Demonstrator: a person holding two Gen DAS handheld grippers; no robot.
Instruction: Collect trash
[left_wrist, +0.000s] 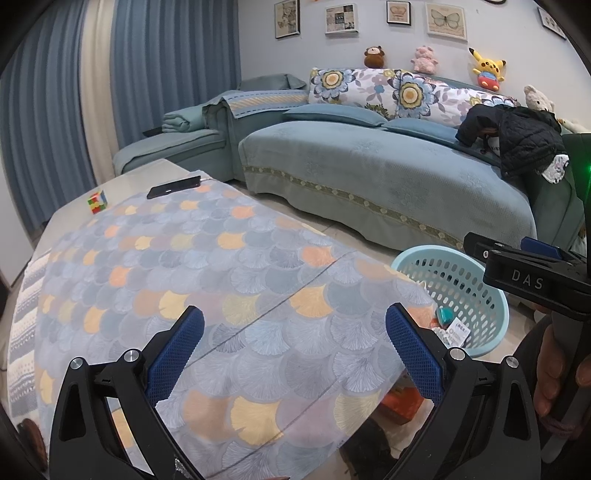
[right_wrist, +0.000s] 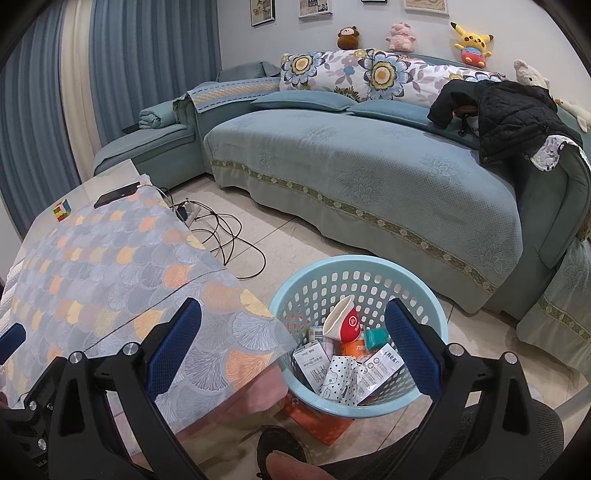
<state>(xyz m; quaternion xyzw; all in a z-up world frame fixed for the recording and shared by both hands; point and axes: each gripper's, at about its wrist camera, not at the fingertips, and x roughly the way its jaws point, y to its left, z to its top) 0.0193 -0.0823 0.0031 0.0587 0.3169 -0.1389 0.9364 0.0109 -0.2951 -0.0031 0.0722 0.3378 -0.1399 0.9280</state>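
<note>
We hold our left gripper (left_wrist: 293, 347) over the bench (left_wrist: 229, 280), jaws wide and holding nothing. Our right gripper (right_wrist: 293, 345) hangs above the basket (right_wrist: 436, 317) beside the bench, jaws also wide. The trash (right_wrist: 347, 363) lies inside the basket, a red-and-white bowl (right_wrist: 345, 321) on top.

Black left gripper (left_wrist: 294, 343) frame; blue mesh pads (left_wrist: 173, 354); silver screws; white "DAS" lettering.
</note>
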